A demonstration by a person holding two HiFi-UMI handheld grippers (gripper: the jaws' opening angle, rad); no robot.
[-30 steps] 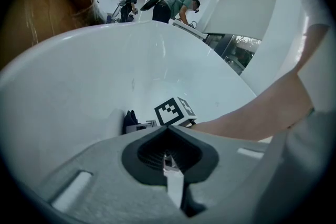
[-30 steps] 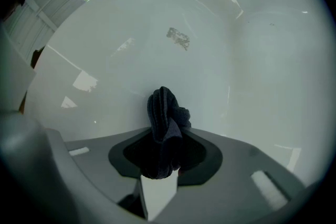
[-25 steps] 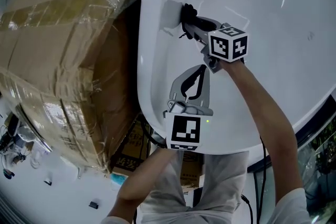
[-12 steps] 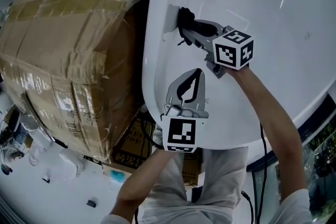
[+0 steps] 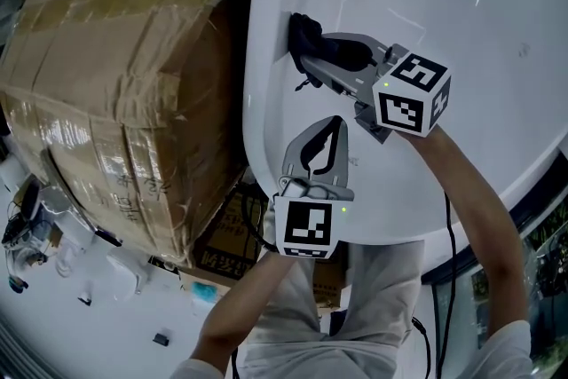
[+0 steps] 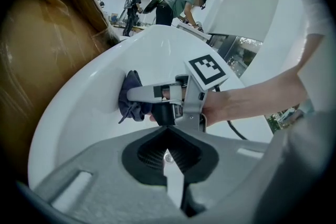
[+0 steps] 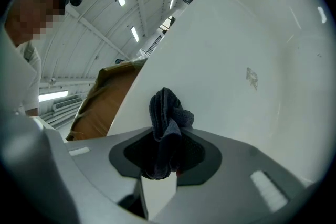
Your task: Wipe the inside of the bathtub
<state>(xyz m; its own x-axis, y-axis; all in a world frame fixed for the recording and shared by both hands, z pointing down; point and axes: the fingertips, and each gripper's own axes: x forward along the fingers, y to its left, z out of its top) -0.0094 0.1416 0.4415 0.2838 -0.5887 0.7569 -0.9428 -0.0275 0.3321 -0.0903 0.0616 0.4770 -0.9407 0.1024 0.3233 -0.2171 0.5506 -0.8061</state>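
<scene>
Head view shows the white bathtub [image 5: 461, 31] filling the upper right, a hard, glossy, curved shell that looks slick and will let anything slide over it easily. A big cardboard box [image 5: 124, 84] wrapped in clear film stands just beside its rim. The right claw [image 5: 306, 58] reaches across the tub's inner wall, clenched on a dark cloth [image 5: 302, 38] that is pressed against the wall close to the rim on the box side. In the right gripper view the cloth [image 7: 167, 113] bunches up out of the pinch in soft folds. It looks light, limp and easily squashed, so it is best held deep in a gathered wad as it is now, since a thin corner would likely pull free under rubbing. The left claw [image 5: 333, 124] rests on the tub's near wall with its jaws closed together on nothing, well clear of the cloth. Compared with a second ago, the cloth has slid slightly nearer the rim, the right claw lies flatter across the wall with its marker cube swung outward, and the left claw has hardly shifted.
</scene>
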